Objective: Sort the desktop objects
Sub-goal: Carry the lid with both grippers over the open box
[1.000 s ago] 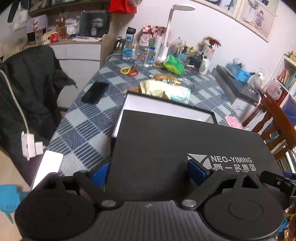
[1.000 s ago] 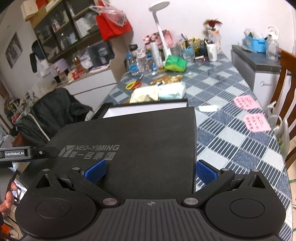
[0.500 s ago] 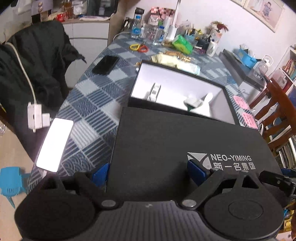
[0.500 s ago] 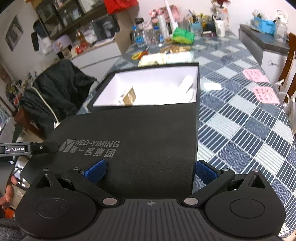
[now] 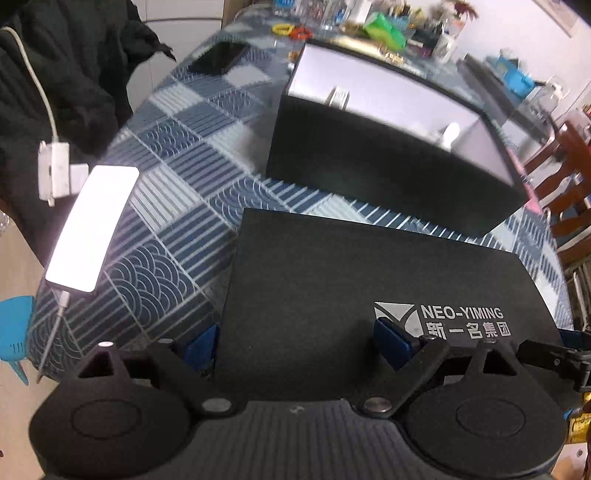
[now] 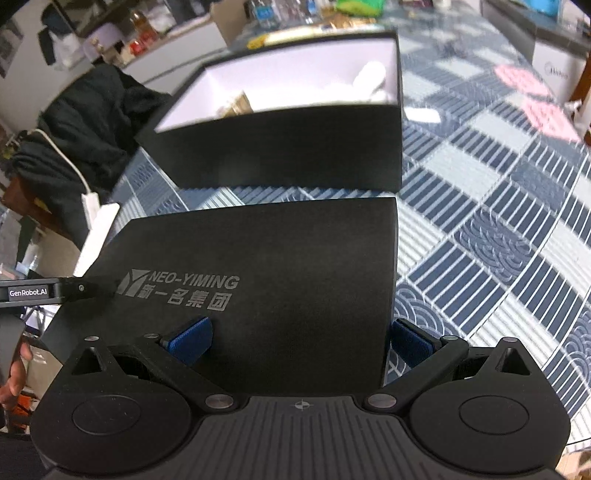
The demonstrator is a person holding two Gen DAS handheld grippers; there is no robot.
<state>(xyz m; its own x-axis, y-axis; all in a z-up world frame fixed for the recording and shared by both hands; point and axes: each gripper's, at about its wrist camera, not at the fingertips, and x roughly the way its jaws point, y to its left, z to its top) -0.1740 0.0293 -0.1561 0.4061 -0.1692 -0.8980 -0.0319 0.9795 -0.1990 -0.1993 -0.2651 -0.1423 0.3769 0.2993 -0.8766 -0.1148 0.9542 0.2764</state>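
Observation:
Both grippers hold the black box lid (image 5: 362, 273), printed NEO-YIMING, near the table's front edge. My left gripper (image 5: 295, 341) is shut on the lid's left edge. My right gripper (image 6: 299, 338) is shut on the lid's (image 6: 266, 273) right edge. Beyond the lid stands the open black box (image 5: 388, 166) with a white inside; it also shows in the right wrist view (image 6: 288, 147). Small white and gold items (image 6: 236, 105) lie inside it.
A lit white phone (image 5: 92, 229) lies at the table's left front edge, a black phone (image 5: 219, 57) farther back. Bottles, scissors and clutter (image 5: 369, 22) crowd the far end. Pink notes (image 6: 532, 96) lie right. A black jacket (image 5: 55, 74) hangs on a chair at left.
Both grippers have pulled the lid back toward the front edge and lower. The box, partly covered before, now stands fully uncovered beyond the lid.

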